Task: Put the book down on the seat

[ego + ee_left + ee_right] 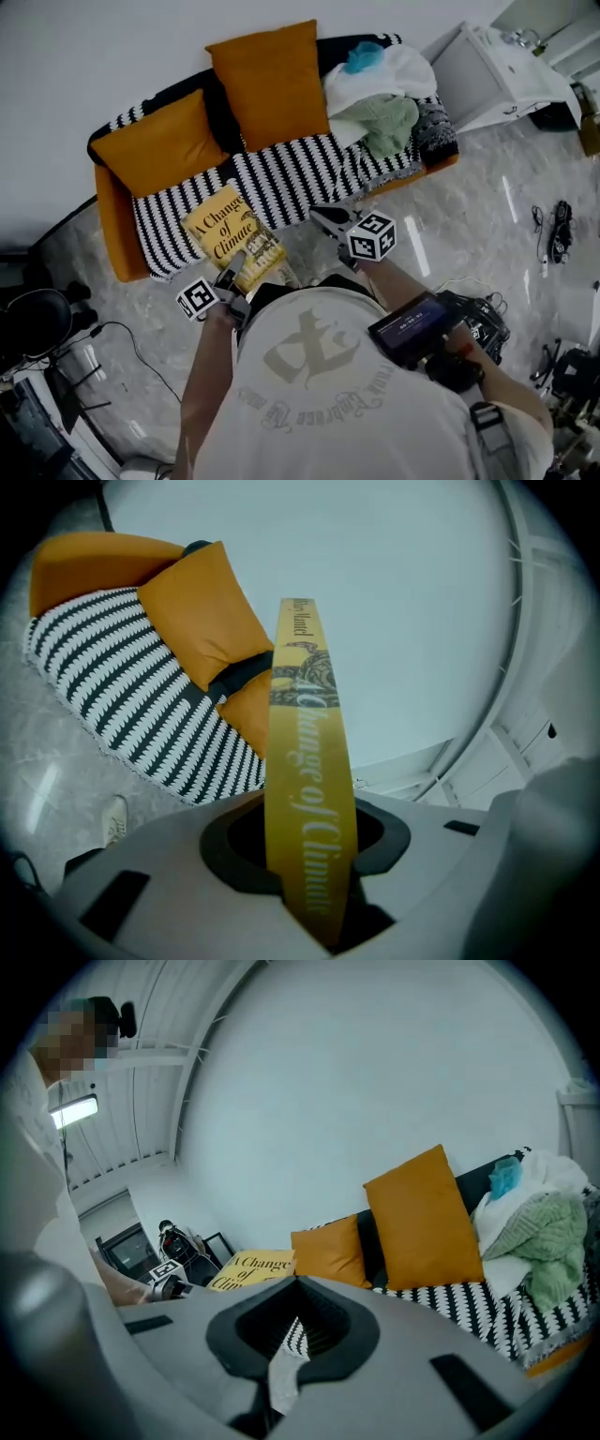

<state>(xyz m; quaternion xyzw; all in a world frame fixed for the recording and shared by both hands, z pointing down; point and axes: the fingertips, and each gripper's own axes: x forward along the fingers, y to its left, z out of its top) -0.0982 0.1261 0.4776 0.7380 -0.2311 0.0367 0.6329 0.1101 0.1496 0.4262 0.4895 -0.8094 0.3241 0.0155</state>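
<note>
Two orange cushions up top: the small cushion (164, 142) tilted at the left, the big cushion (272, 84) upright just beside it on the right. Further right comes a heap of laundry, with a white cloth (398, 73) on top, a green knit (386, 122) bunched just below it and a blue piece (364, 56) poking out at the back. Past that, a white cabinet (497, 80) sits in the corner against the pale wall (94, 56). Grey marbled floor (459, 234) all around, black cables (560, 230) lying loose at the far right, dark equipment (37, 323) at the left edge, and low in the head view a black device (412, 328) with a glowing screen.
</note>
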